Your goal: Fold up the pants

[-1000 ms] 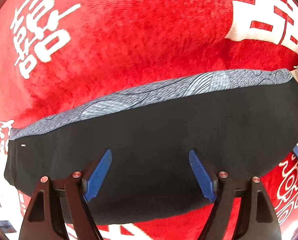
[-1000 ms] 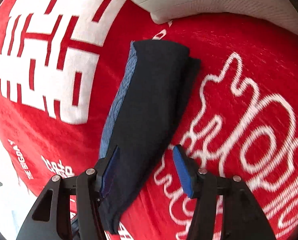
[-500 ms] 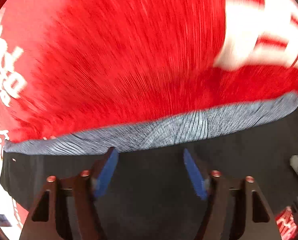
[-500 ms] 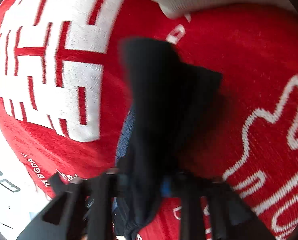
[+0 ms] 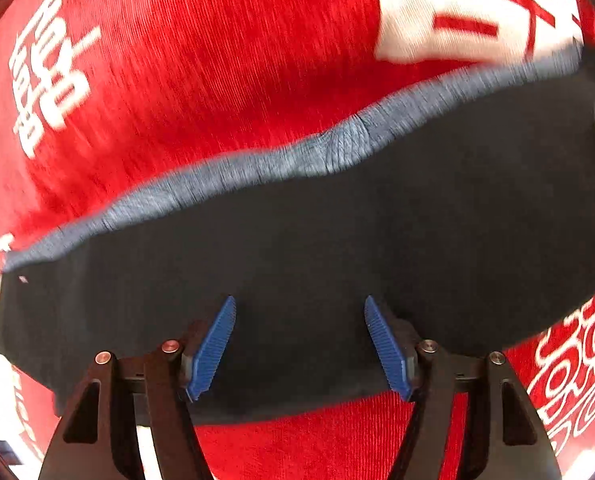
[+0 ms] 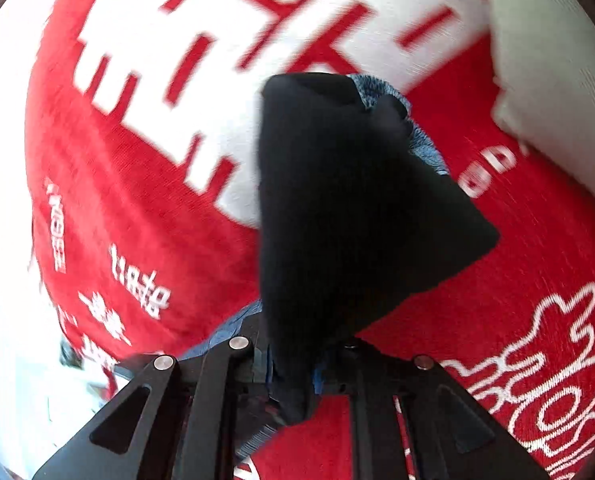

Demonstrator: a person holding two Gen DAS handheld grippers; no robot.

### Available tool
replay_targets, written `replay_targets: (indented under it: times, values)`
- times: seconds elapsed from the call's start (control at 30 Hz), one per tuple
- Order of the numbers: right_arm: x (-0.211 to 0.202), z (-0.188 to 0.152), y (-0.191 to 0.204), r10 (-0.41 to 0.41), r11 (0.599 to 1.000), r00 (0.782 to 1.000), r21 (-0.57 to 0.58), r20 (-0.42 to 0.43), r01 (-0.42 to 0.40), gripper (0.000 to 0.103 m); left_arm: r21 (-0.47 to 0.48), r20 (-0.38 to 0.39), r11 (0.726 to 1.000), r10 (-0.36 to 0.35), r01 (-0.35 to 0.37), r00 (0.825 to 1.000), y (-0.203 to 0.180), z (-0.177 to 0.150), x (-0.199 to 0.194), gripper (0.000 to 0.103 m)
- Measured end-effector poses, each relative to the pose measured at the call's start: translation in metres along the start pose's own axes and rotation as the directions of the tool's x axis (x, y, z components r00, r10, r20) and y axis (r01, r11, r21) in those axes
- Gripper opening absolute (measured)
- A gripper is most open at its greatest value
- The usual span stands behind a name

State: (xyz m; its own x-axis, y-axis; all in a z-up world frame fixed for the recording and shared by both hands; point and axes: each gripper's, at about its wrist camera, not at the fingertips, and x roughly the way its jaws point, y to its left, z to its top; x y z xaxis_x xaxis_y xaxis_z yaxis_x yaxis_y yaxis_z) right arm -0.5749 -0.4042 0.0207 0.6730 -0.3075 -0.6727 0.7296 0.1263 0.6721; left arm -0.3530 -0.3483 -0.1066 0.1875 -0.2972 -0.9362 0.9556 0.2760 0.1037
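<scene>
On the red blanket (image 5: 225, 92) with white printed characters lie the dark pants (image 5: 337, 248), already folded into a long band, a grey-blue ribbed edge (image 5: 281, 160) running along the far side; the left gripper (image 5: 299, 340) stands above the near edge with its blue pads (image 5: 213, 348) well apart and nothing between them, apparently posted to steady or receive the cloth rather than grip it. In the right wrist view one end of the pants (image 6: 337, 216) is raised off the blanket and drapes down in a dark wedge; the right gripper (image 6: 297, 364) has its fingers drawn together on that end, the pads hidden by the fabric. Judgement: the end is held high so that it can be carried over the flat part for a further fold; the grip sits at a corner, so the hanging layers may slip or twist. A pale cushion (image 6: 553, 60) lies at the blanket's far right, apart from the work; both views are blurred.
</scene>
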Motion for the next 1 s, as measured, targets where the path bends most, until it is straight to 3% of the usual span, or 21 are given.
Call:
replay_targets:
  times: [0.07,0.2,0.4,0.43,0.47,0.57,0.7,0.73,0.77,0.83,0.87,0.9,1.0]
  values:
    - [0.004,-0.004,0.023,-0.022,0.997,1.000,-0.079,-0.018,0.021,0.014,0.003,0.020,1.000,-0.014,0.014,1.000,0.001,-0.003,0.000,0.069]
    - [0.013,-0.013,0.073,-0.064,0.972,0.998,-0.230,-0.029,0.056,0.014,-0.077,-0.033,0.988,-0.136,0.133,0.990,0.047,-0.004,-0.015,0.069]
    - [0.053,-0.050,0.151,-0.125,0.908,0.990,-0.411,-0.071,0.085,0.014,-0.153,0.025,0.988,-0.031,0.035,0.999,0.158,-0.022,-0.063,0.069]
    - [0.064,-0.059,0.164,-0.143,0.891,0.987,-0.445,-0.078,0.094,0.014,-0.166,0.020,0.986,-0.015,0.018,1.000,0.178,-0.025,-0.065,0.076]
    - [0.077,-0.071,0.177,-0.172,0.867,0.982,-0.485,-0.082,0.111,0.014,-0.180,0.013,0.984,0.005,-0.003,1.000,0.199,-0.028,-0.066,0.081]
    - [0.123,-0.115,0.209,-0.276,0.782,0.957,-0.600,-0.087,0.171,0.014,-0.224,0.001,0.972,0.077,-0.075,0.997,0.257,-0.048,-0.068,0.083]
    - [0.190,-0.178,0.224,-0.450,0.657,0.888,-0.709,-0.093,0.258,0.016,-0.280,-0.030,0.953,0.108,-0.112,0.994,0.318,-0.066,-0.060,0.083]
    - [0.204,-0.191,0.225,-0.488,0.623,0.868,-0.733,-0.090,0.275,0.020,-0.289,-0.038,0.950,0.109,-0.115,0.993,0.311,-0.076,-0.061,0.083]
    - [0.216,-0.205,0.226,-0.529,0.575,0.846,-0.763,-0.070,0.296,0.023,-0.304,-0.050,0.946,0.105,-0.115,0.993,0.321,-0.077,-0.053,0.083]
    - [0.225,-0.230,0.237,-0.578,0.430,0.815,-0.834,0.041,0.347,0.035,-0.325,-0.059,0.940,0.087,-0.102,0.994,0.319,-0.081,-0.045,0.083]
    - [0.223,-0.238,0.242,-0.578,0.396,0.814,-0.852,0.060,0.344,0.043,-0.332,-0.056,0.939,0.075,-0.089,0.996,0.320,-0.078,-0.035,0.083]
    - [0.219,-0.245,0.247,-0.565,0.383,0.824,-0.867,0.054,0.320,0.060,-0.335,-0.049,0.939,0.060,-0.074,0.997,0.322,-0.077,-0.034,0.083]
    - [0.198,-0.251,0.262,-0.517,0.425,0.856,-0.871,-0.009,0.248,0.064,-0.320,-0.029,0.948,-0.011,0.001,1.000,0.316,-0.068,-0.035,0.083]
